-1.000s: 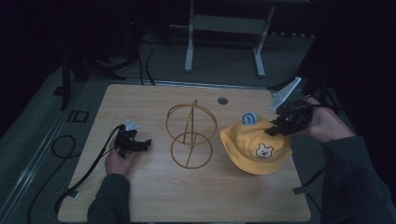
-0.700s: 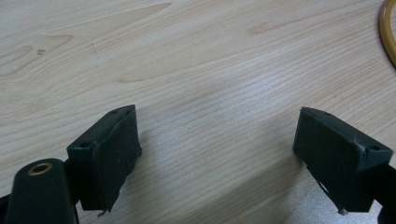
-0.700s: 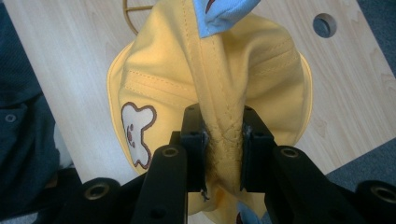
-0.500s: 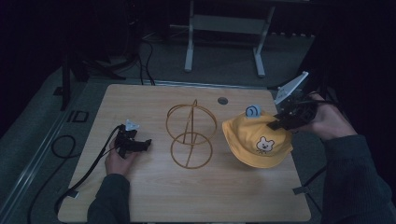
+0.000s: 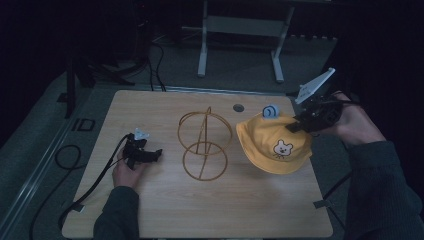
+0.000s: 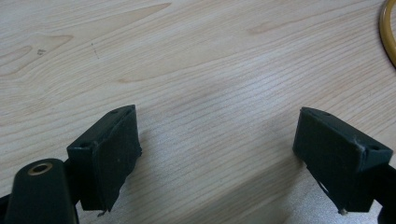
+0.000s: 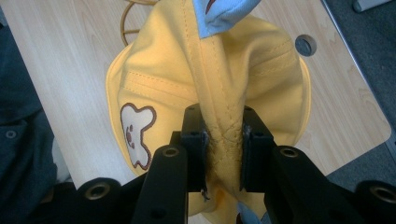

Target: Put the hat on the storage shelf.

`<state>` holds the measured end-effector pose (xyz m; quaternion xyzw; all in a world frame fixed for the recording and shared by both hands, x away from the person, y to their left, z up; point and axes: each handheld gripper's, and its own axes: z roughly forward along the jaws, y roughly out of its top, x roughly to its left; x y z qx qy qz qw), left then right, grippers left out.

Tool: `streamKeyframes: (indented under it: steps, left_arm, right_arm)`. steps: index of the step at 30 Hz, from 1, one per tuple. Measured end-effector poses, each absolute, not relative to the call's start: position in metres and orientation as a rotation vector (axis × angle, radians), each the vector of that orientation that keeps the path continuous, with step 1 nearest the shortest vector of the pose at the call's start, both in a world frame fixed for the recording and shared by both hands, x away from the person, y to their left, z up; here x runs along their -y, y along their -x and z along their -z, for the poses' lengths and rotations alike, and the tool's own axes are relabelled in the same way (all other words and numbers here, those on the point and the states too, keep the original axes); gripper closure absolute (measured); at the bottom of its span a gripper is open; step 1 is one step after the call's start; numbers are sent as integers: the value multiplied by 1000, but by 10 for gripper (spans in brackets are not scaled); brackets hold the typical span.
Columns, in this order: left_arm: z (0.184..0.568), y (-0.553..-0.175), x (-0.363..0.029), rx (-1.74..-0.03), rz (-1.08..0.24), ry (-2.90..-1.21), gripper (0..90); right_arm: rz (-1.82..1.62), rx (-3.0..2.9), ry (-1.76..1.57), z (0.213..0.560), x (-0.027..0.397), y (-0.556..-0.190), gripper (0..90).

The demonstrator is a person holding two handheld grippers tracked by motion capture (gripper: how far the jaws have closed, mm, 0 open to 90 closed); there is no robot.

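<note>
A yellow bucket hat (image 5: 276,142) with a bear patch and a blue ear hangs just over the table's right side. My right gripper (image 5: 300,124) is shut on the fabric at its crown; in the right gripper view the hat (image 7: 187,74) is pinched in a fold between the jaws of that gripper (image 7: 223,144). A gold wire hat stand (image 5: 204,145) stands on the table's middle, left of the hat. My left gripper (image 5: 150,155) rests on the table at the left, and in its own view this gripper (image 6: 217,154) is open over bare wood.
The wooden table (image 5: 165,210) has a round cable hole (image 5: 238,107) near its far edge. A black cable (image 5: 75,165) trails off the left side. Metal frame legs (image 5: 240,30) stand on the floor behind. An arc of the gold stand (image 6: 388,32) edges the left gripper view.
My right gripper has lifted the hat and drawn it slightly up and to the right, so its crown is pulled into a peak. The left gripper has stayed still.
</note>
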<state>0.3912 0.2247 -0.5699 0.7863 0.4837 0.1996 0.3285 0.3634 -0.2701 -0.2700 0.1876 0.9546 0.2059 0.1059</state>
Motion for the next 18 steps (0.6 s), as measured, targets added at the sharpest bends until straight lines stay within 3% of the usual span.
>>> streamKeyframes:
  steps: [18]
  left_arm:
    - [570, -391, -225, -1266, -522, -2058, 143]
  right_arm:
    - [-710, -2745, -544, 257, 267, -364, 757]
